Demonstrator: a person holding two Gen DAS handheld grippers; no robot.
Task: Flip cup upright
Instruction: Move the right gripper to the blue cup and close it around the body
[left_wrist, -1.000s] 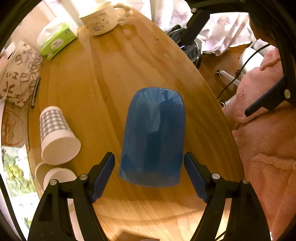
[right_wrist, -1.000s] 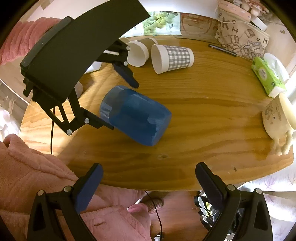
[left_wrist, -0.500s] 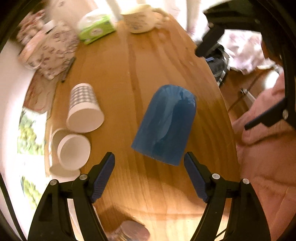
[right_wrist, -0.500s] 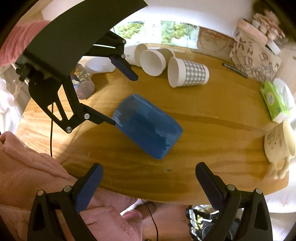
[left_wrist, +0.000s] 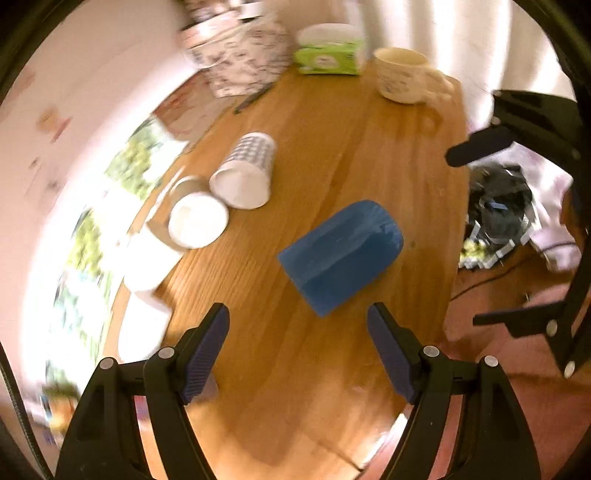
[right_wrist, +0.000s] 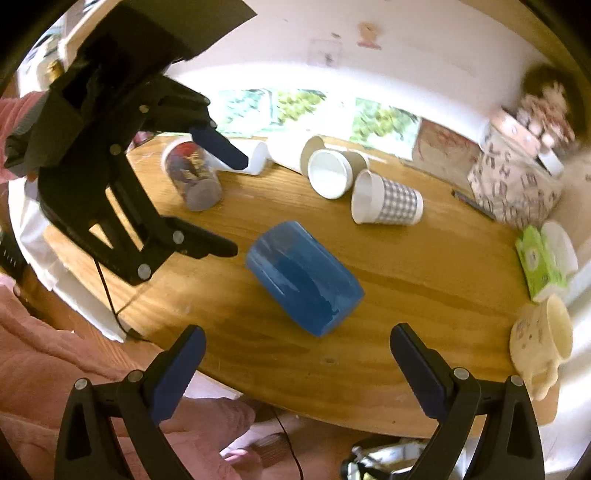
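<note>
A blue cup (left_wrist: 341, 254) lies on its side on the wooden table (left_wrist: 332, 147), also in the right wrist view (right_wrist: 304, 277). My left gripper (left_wrist: 298, 350) is open and empty, above the table a little short of the cup. It shows in the right wrist view (right_wrist: 218, 199) left of the cup. My right gripper (right_wrist: 297, 373) is open and empty, near the table's front edge, below the cup. It shows in the left wrist view (left_wrist: 491, 232) at the right.
A checked paper cup (right_wrist: 388, 201), a white cup (right_wrist: 330, 173) and a printed cup (right_wrist: 192, 173) lie on their sides at the back. A cream mug (right_wrist: 543, 338), green tissue pack (right_wrist: 541, 262) and patterned box (right_wrist: 517, 184) stand at the right. Pink clothing (right_wrist: 55, 369) is at the left.
My left gripper has pulled back and up from the blue cup, which was between its fingers, and swung left. The right gripper has also lifted away. The cup still lies on its side.
</note>
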